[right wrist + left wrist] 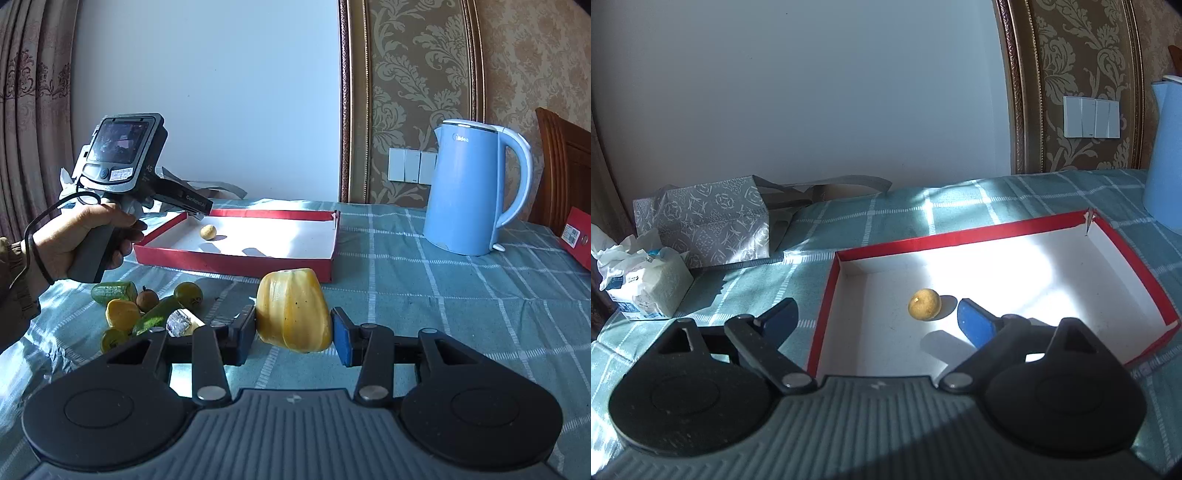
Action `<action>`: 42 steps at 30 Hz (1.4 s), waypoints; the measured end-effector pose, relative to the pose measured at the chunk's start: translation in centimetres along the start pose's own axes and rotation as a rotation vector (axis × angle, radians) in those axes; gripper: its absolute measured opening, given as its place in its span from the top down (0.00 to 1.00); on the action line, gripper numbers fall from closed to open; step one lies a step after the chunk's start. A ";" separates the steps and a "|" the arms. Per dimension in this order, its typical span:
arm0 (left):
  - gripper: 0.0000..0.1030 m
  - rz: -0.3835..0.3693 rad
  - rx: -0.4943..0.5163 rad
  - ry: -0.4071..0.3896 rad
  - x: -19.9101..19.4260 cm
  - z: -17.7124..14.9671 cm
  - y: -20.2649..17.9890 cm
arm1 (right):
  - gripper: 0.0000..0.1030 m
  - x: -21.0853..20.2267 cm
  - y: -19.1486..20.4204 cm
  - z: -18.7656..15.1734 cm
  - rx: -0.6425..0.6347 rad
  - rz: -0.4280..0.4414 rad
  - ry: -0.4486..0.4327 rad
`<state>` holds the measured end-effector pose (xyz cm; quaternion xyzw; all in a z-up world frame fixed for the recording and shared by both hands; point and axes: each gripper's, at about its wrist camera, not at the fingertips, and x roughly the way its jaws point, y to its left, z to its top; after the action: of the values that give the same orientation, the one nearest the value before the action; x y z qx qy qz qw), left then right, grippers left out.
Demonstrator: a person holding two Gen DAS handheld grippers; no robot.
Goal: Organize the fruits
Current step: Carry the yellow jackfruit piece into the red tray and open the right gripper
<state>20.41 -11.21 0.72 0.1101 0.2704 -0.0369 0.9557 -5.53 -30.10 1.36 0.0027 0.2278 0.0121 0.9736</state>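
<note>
Nearest the right wrist lens: right gripper [294, 329], level over the cloth [443, 295], blue pads [341, 338] clamped on a yellow ribbed fruit [293, 310] from both sides, fruit lifted clear of the cloth. Just beyond the fruit, the red box [236, 263], shallow, white inside, one small round fruit [208, 232] lying near its far-left corner. Left of the box, gripped in a hand [79, 236] by its handle, the left gripper [877, 321], tilted down toward the box. From its own camera: jaws wide apart, nothing between them, left finger [779, 317] outside the box's red wall [822, 325], right finger [973, 325] over the white floor, the round fruit [924, 304] just ahead between the tips, untouched. In front of the box, at its left end, a pile [147, 310] of fruit on the cloth: green pieces, yellow pieces, a brown one, something foil-wrapped among them. Right of the box, a blue kettle [476, 188], upright. Behind the box's left side, a grey patterned bag [709, 221]; further left of that, a tissue pack [646, 284]. Far right of the box, at the cloth's edge, a second red carton [576, 236], only partly seen.
</note>
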 end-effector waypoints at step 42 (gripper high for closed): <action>0.00 0.018 -0.204 -0.081 -6.3 -7.6 8.2 | 0.58 24.3 0.1 10.2 0.082 0.051 0.177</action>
<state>12.24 -1.43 -0.76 0.0131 0.2327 -0.0050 0.9724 20.72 -29.43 -0.29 0.0473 0.3132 0.0279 0.9481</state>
